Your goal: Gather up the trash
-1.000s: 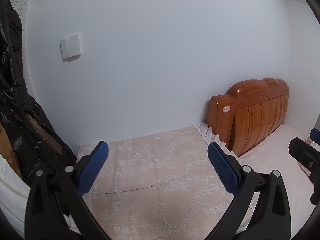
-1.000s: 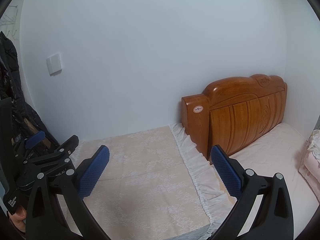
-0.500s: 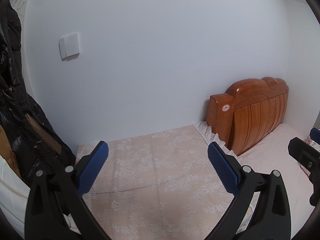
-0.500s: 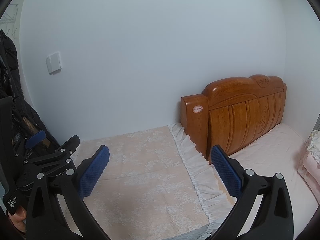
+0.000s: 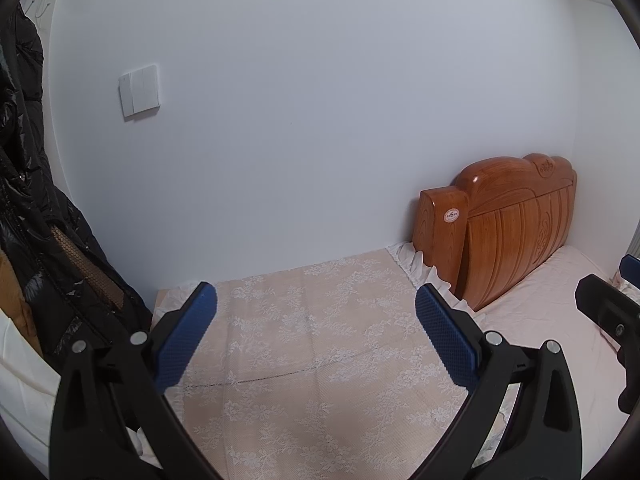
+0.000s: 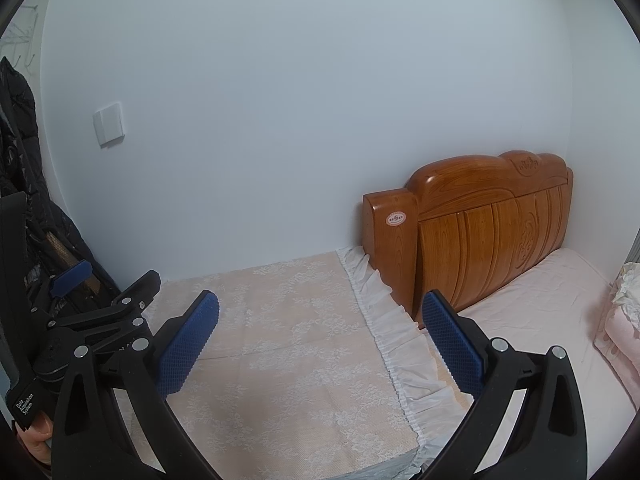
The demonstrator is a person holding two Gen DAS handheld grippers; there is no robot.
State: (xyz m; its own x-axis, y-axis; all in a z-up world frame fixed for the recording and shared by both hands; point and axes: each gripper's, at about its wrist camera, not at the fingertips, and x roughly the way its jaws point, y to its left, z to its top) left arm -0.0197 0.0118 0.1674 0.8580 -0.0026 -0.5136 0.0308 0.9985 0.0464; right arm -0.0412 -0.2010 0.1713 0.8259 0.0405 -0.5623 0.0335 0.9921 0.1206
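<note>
Trash is nowhere in either view, so with the left gripper (image 5: 316, 336) and right gripper (image 6: 320, 340) both wide and empty over the lace-covered bench (image 5: 320, 360), a blind reach risks snagging its white ruffle (image 6: 384, 328).

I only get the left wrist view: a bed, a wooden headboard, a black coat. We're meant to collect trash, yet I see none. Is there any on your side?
Observer: The right wrist view shows something white and crumpled on folded pink bedding at the bed's right edge; paper or cloth, I cannot tell.
Operator: Is a gripper touching it?
Observer: No. The right gripper points at the lace cloth, jaws wide open, empty.
Operator: And the other one?
Observer: The left gripper shows from the side, open too, a thumb at its handle.
</note>
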